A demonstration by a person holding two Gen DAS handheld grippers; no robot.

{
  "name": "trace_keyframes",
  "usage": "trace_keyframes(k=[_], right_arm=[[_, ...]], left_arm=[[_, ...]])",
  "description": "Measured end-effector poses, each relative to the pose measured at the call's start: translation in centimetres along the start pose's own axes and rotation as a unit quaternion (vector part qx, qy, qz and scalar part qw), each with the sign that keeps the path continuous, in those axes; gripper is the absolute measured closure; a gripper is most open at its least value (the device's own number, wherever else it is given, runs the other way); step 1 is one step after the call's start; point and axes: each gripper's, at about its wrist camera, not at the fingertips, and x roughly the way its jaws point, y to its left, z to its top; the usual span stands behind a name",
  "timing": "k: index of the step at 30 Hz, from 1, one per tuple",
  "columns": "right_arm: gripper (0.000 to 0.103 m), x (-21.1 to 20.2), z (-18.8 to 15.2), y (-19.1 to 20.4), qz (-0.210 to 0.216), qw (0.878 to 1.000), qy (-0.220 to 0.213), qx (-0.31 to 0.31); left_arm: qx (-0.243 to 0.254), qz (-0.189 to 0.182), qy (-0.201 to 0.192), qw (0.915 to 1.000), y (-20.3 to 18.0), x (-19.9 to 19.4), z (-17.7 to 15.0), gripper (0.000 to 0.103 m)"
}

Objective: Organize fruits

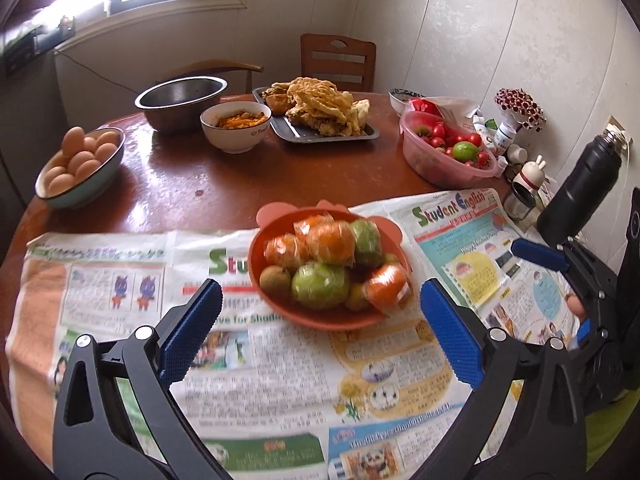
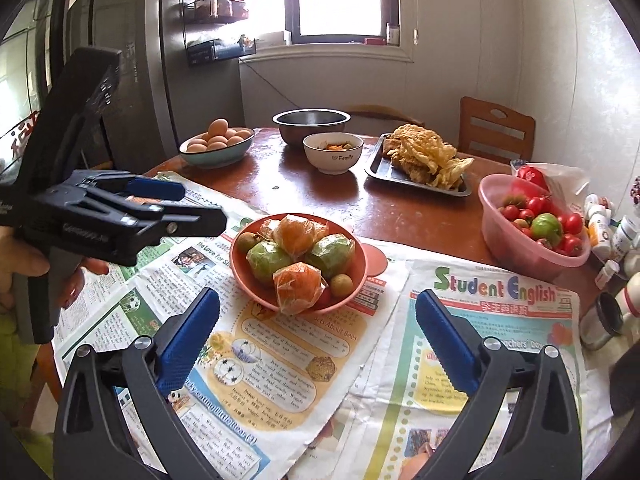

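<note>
Round wooden table [image 1: 208, 184] under newspapers [image 1: 120, 280]. Left gripper [image 1: 320, 312] spread wide, empty; right gripper [image 2: 316, 312] likewise. Just beyond both, orange bowl [image 2: 244, 280] on the paper, heaped with wrapped fruits [image 2: 298, 236]. Farther right, pink tomato basin [image 2: 496, 224]; far left, eggs [image 1: 80, 156].

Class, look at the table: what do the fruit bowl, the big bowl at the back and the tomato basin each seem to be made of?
Fruit bowl: probably matte terracotta-coloured plastic; opaque, dull, moulded tabs at the rim.
Big bowl: metal, likely stainless steel; grey and reflective.
Tomato basin: translucent pink plastic; tomatoes show through its wall.
</note>
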Motion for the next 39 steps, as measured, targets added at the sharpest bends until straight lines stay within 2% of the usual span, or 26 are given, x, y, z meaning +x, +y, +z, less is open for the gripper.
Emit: trace_keyframes(k=[10, 20, 29, 39], right_arm=[[0.005, -2.9, -2.2, 1.2, -0.020, 1.000, -0.012, 0.007], [0.005, -3.5, -5.3, 2.1, -0.026, 0.999, 0.000, 0.023], [0.005, -4.1, -7.0, 2.3, -0.032, 0.999, 0.000, 0.037], [0.005, -4.4, -7.4, 3.1, -0.023, 0.999, 0.000, 0.033]], left_arm=[[-0.022, 0.024, -0.018, 0.9993, -0.6, -3.1, -5.0, 0.010], [-0.038, 0.045, -0.011, 0.9982, -1.1, -3.4, -9.6, 0.010], [-0.048, 0.053, -0.009, 0.9974, -1.4, -4.1, -11.8, 0.010], [-0.051, 0.060, -0.008, 0.9969, -1.4, -4.3, -12.3, 0.010]])
